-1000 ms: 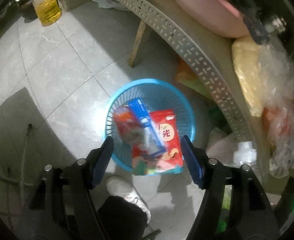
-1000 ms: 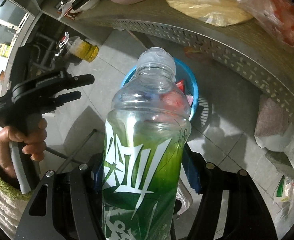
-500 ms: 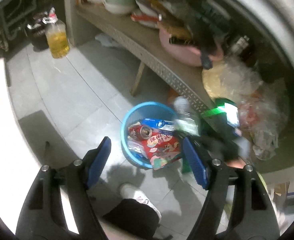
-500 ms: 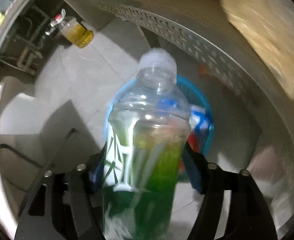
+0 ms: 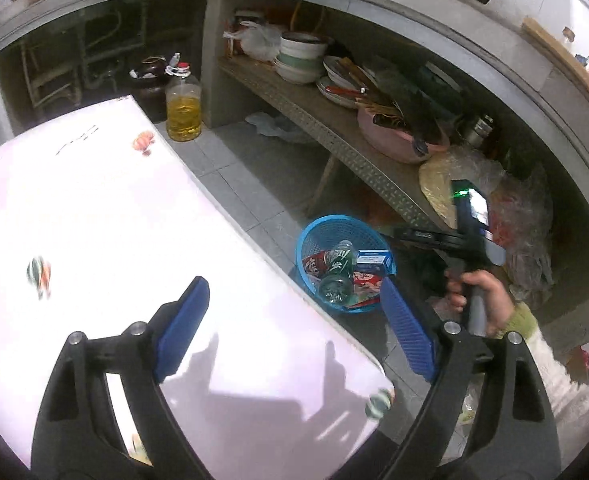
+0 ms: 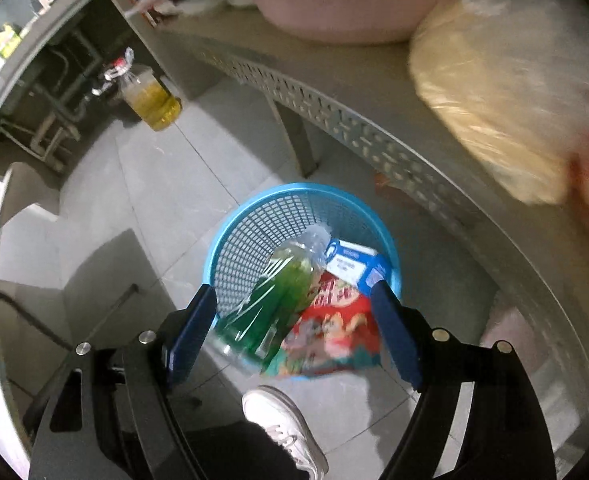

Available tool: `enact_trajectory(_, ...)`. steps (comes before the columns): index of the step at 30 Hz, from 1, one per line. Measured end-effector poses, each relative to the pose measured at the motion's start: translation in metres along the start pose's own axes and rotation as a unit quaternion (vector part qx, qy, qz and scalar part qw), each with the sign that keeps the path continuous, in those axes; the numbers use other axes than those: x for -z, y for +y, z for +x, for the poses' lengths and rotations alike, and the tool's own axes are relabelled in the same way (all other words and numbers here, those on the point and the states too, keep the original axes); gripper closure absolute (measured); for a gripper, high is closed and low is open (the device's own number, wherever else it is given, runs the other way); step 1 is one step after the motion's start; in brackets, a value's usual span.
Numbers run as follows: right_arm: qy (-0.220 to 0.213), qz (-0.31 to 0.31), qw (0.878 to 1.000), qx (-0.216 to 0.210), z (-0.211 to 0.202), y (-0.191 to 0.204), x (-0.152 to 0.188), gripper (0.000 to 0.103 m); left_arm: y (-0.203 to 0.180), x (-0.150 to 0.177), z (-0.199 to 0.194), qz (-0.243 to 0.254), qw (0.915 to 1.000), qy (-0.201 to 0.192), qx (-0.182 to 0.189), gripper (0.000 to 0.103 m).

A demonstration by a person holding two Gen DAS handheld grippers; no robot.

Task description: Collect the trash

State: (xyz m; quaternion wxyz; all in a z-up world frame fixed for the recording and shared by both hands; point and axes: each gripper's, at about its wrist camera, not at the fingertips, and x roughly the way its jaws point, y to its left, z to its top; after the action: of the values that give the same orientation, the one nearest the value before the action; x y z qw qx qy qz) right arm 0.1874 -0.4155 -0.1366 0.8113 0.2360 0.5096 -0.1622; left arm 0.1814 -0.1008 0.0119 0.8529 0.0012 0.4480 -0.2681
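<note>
Green bottle (image 6: 282, 292) down in the blue basket (image 6: 254, 220), lying tilted, cap end toward the far rim, base poking over the near rim; motion-smeared in the right wrist view, label unreadable there. Clear plastic, green-tinted, white lettering just visible in the left wrist view (image 5: 336, 268). Beside it a blue-and-white carton (image 6: 354, 266) against the far-right wall of the basket, a crinkled red snack bag (image 6: 334, 328) draped over the near rim, a red can (image 5: 314, 262) only partly seen under the bottle. Basket (image 5: 326, 224) of open plastic mesh, round, standing on grey floor tiles just beside the perforated shelf edge (image 6: 334, 120). Right gripper (image 6: 294, 336) above the basket, jaws just been opening, now spread wide with nothing pressed between the ribbed blue pads. Left gripper (image 5: 290, 326) over the near corner of a pale patterned table (image 5: 94, 220), jaws just been opening too, wide apart and empty. Shelf clutter blurred; white shoe (image 6: 282, 428) cut off at the bottom edge.
</note>
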Motion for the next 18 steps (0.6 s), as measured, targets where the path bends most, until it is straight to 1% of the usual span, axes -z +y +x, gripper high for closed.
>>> enact_trajectory(4,-0.028,-0.020,0.999,-0.001,-0.047,0.010,0.031,0.024,-0.006,0.024,-0.018,-0.005,0.9996,-0.025,0.010,0.018)
enact_trajectory(7,-0.060,-0.054,0.997,-0.005,-0.092,0.024,0.060,0.020,-0.016,0.038,-0.032,0.003,0.9987,-0.048,0.016,0.014)
enact_trajectory(9,-0.084,-0.076,0.993,-0.012,-0.118,0.034,0.078,0.013,-0.024,0.044,-0.037,0.010,0.9982,-0.057,0.018,0.013)
enact_trajectory(10,-0.101,-0.088,0.991,-0.015,-0.133,0.039,0.088,0.012,-0.027,0.046,-0.039,0.013,0.9980,-0.060,0.017,0.013)
enact_trajectory(12,-0.128,-0.100,0.987,-0.017,-0.155,0.047,0.105,0.007,-0.035,0.053,-0.048,0.019,0.9971,-0.073,0.007,0.011)
enact_trajectory(15,-0.166,-0.111,0.980,-0.012,-0.185,0.055,0.132,0.007,-0.045,0.061,-0.063,0.022,0.9952,-0.095,-0.010,0.010)
enact_trajectory(17,-0.186,-0.118,0.975,-0.005,-0.205,0.060,0.148,0.007,-0.053,0.066,-0.073,0.023,0.9927,-0.114,-0.033,0.009)
enact_trajectory(18,-0.194,-0.120,0.974,-0.003,-0.212,0.061,0.154,0.007,-0.058,0.069,-0.079,0.024,0.9907,-0.124,-0.051,0.009)
